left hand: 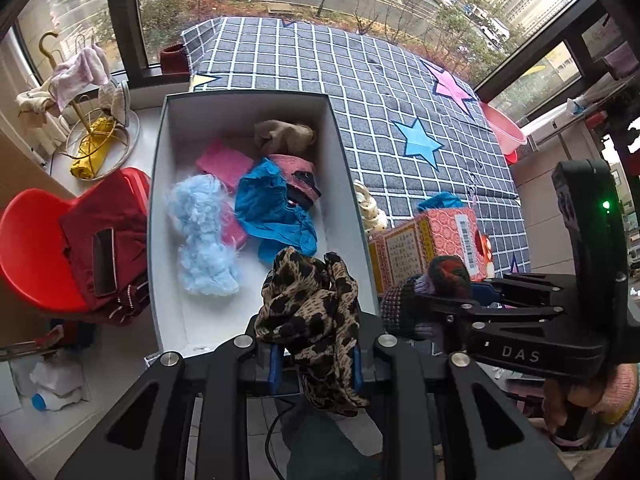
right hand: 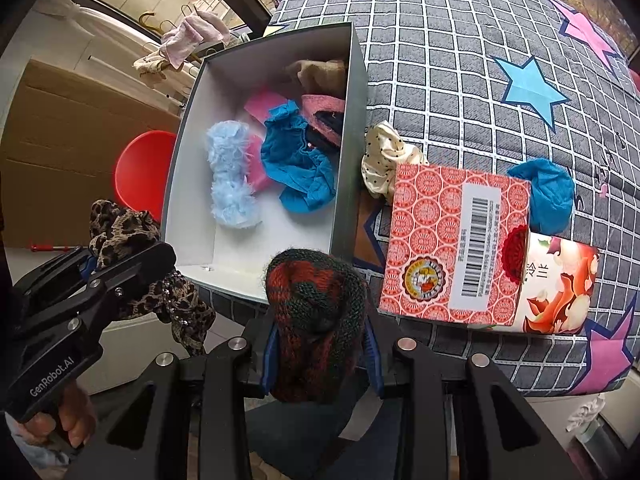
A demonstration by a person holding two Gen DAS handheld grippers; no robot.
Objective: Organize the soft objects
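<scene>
Presently, both of my grippers are loaded and stand at the near end of the white box (left hand: 176, 208); my left gripper (left hand: 316, 364) is clenched on a leopard-print cloth (left hand: 312, 312), which bunches above the blue pads and hangs below them; my right gripper (right hand: 320, 356) is clenched on a red-and-green knitted piece (right hand: 316, 308) that fills the gap between its fingers. Relation governing the coming move, as I judge it: the box lies ahead of and below both grippers, its long axis running from near to far, roughly along the line my fingers point; my left gripper hangs over the near rim and is the nearer of the two to the open interior, while my right gripper stands just off the near right corner. Contents of the box: a pale blue fluffy piece (left hand: 204, 236) on the left, a bright blue garment (left hand: 272, 208) beside it, pink pieces (left hand: 224, 164) and a beige bundle (left hand: 284, 134) toward the far end; the near floor of the box is bare. Surface: a grey checked mattress (right hand: 480, 60) with star patches, to the right of the box; on it a red patterned carton (right hand: 452, 240), a polka-dot cloth (right hand: 384, 156) and a blue cloth (right hand: 552, 192). Room: a red chair (left hand: 36, 252) at left; windows beyond.
</scene>
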